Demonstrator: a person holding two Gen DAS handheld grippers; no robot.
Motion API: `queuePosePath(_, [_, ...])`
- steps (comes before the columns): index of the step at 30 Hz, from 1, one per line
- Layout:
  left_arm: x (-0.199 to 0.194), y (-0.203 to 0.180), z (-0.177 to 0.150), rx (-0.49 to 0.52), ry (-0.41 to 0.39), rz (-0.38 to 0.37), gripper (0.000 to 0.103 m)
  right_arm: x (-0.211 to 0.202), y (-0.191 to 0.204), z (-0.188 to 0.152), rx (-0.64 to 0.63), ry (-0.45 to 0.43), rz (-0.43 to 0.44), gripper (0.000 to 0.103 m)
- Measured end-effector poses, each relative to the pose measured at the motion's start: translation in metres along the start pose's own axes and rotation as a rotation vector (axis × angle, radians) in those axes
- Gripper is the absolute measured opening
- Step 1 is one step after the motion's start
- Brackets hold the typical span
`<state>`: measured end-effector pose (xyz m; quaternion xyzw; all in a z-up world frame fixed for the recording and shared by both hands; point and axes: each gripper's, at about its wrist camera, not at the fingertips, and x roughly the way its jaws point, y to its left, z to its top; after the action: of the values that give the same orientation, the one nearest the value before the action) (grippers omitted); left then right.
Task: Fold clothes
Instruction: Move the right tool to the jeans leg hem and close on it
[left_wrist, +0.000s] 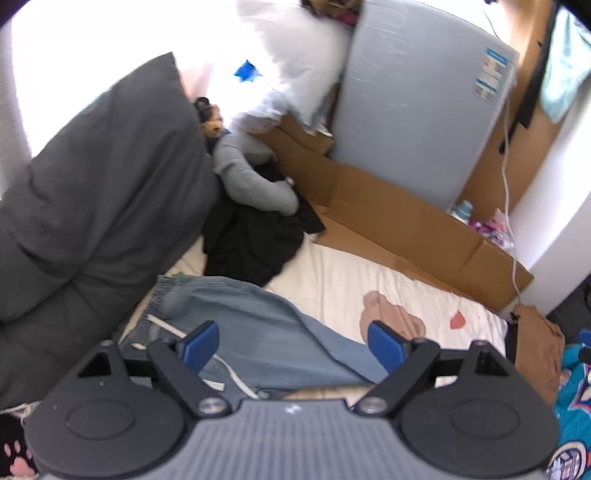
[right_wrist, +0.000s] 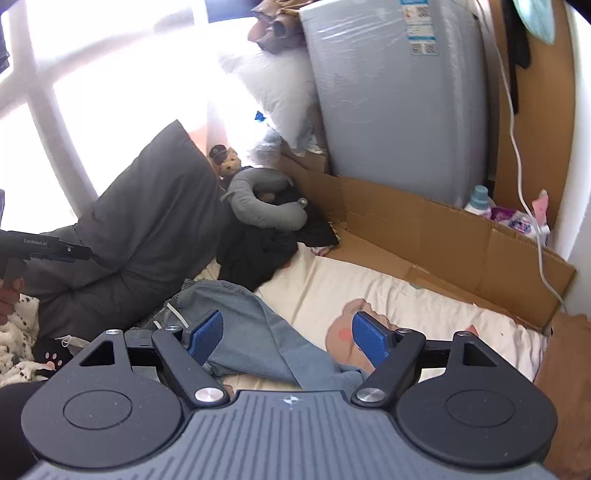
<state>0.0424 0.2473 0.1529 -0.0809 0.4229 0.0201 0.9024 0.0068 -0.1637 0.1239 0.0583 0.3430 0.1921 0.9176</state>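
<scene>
Cream bedsheet (right_wrist: 317, 295): both grippers (left_wrist: 291, 347) (right_wrist: 291, 334) hover over blue trousers (left_wrist: 266, 332), jaws spread, empty.

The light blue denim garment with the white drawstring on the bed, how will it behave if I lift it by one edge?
The light blue denim garment lies crumpled in soft folds on the cream bedsheet, so it will probably sag and unfold rather than hold shape. Denim looks thick here, so likely fairly heavy. Its white drawstring lies loose and may dangle.
</scene>
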Motion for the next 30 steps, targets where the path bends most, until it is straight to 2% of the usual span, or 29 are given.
queuePosePath(9, [0.061, -0.019, 0.007, 0.013, 0.053, -0.017, 0.089, 0.022, -0.067, -0.028, 0.158, 0.020, -0.037, 0.082])
queuePosePath(18, [0.113, -0.033, 0.011, 0.021, 0.071, -0.025, 0.089, 0.058, -0.083, -0.045, 0.115, 0.054, -0.045, 0.082])
queuePosePath(30, [0.176, -0.024, -0.004, -0.040, 0.111, -0.005, 0.086, 0.117, -0.100, -0.080, 0.042, 0.152, -0.041, 0.082])
